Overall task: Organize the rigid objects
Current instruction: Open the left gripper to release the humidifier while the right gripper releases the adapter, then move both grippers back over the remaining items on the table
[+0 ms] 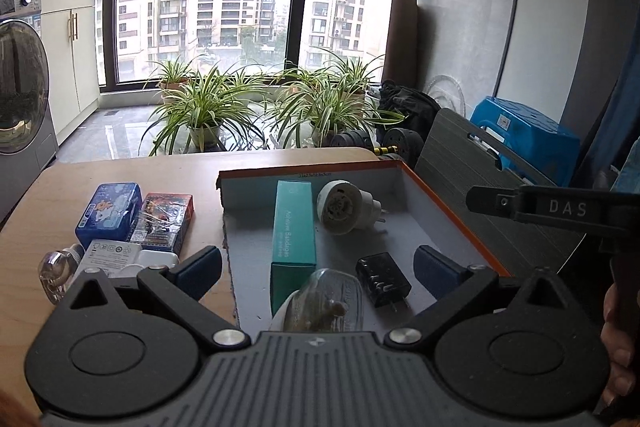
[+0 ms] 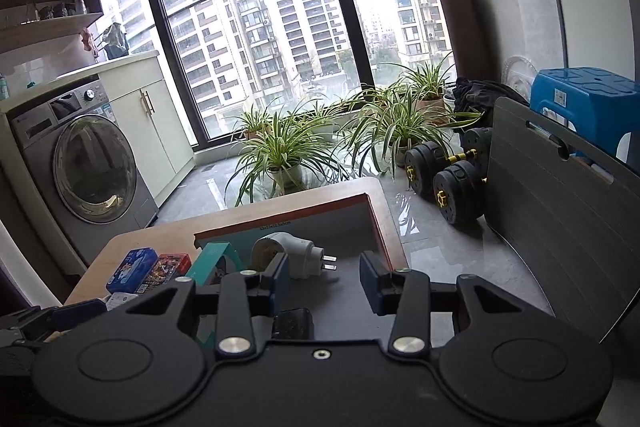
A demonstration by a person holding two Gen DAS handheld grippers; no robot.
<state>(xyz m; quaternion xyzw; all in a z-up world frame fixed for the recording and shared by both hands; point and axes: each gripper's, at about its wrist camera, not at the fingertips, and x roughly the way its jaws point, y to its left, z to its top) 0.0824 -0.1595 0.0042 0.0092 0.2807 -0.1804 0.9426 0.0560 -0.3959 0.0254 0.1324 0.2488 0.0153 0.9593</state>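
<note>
An orange-rimmed cardboard box (image 1: 440,203) sits on the wooden table (image 1: 64,187). Inside lie a teal bandage box (image 1: 294,227), a white plug adapter (image 1: 348,207), a black charger (image 1: 384,279) and a clear bottle (image 1: 328,303) at the near wall. My left gripper (image 1: 318,267) hovers open and wide over them, touching nothing. Left of the box rest a blue tin (image 1: 110,211), a red card pack (image 1: 166,223), a white charger (image 1: 116,255) and a small clear bottle (image 1: 54,271). My right gripper (image 2: 324,283) is open and empty above the box, just short of the white plug adapter (image 2: 292,255).
A washing machine (image 2: 88,167) and cream cabinets stand to the left. Potted plants (image 1: 204,107) line the window. On the floor to the right are dumbbells (image 2: 452,183), a grey folded board (image 2: 560,219) and a blue stool (image 2: 592,107).
</note>
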